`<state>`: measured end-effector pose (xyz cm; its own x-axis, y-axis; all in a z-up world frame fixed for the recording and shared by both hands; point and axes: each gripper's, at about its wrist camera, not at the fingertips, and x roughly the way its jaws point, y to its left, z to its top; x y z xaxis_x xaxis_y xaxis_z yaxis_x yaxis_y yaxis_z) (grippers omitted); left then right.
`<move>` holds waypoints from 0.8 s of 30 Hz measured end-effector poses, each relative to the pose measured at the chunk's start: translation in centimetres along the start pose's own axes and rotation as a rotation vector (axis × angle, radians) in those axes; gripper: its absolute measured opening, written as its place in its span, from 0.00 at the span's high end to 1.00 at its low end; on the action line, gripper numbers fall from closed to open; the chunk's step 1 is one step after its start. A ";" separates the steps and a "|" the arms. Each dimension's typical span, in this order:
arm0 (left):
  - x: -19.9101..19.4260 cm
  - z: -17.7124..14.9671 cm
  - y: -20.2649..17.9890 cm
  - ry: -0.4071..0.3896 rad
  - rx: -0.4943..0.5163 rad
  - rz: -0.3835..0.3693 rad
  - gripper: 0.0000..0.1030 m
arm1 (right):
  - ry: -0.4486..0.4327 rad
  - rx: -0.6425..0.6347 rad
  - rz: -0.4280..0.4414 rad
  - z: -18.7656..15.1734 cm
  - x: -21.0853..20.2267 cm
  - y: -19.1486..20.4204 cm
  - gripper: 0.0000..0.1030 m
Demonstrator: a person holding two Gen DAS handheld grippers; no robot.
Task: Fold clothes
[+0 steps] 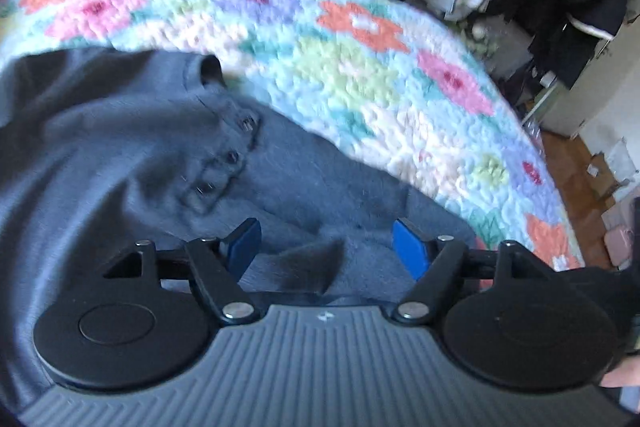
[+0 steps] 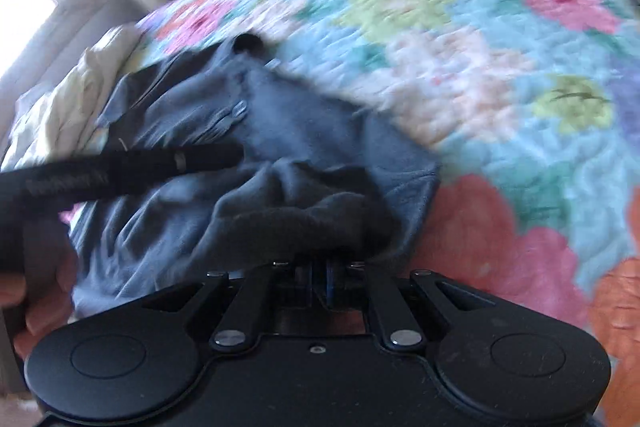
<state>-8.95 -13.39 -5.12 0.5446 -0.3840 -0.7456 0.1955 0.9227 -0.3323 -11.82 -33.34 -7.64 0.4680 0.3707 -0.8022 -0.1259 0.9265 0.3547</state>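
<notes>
A blue-grey buttoned shirt (image 1: 132,163) lies rumpled on the bed's floral quilt (image 1: 360,75). The left hand-held gripper (image 1: 326,247) hangs above it with its blue pads (image 1: 408,247) spread and nothing between them. The right hand-held gripper (image 2: 320,281) is pressed together, pinching a bunched fold of the shirt (image 2: 304,211) at its near edge. To fold well, I would carry that pinched edge across toward the button placket (image 1: 224,163), keeping the cloth taut, while the left one settles on the opposite edge to stop it dragging.

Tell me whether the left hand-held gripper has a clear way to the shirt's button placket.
Probably yes: the left hand-held gripper is open above the grey shirt, and nothing covers the button placket ahead.
</notes>
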 end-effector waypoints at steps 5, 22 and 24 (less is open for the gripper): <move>-0.1 -1.9 -2.4 0.004 0.053 -0.073 0.98 | -0.043 0.089 0.079 0.4 -1.1 -1.9 0.93; -2.1 -2.3 -4.8 -0.005 0.003 -0.167 0.92 | -0.364 0.068 0.108 0.2 -6.1 -0.8 0.90; -1.5 -2.5 -4.6 0.021 0.008 -0.128 0.79 | -0.331 0.109 -0.001 0.7 -5.3 -1.2 0.89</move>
<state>-12.70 -17.12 -3.95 0.4971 -0.4996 -0.7094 0.2690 0.8660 -0.4215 -13.54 -36.46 -3.52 0.7289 0.3118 -0.6095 -0.0393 0.9078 0.4175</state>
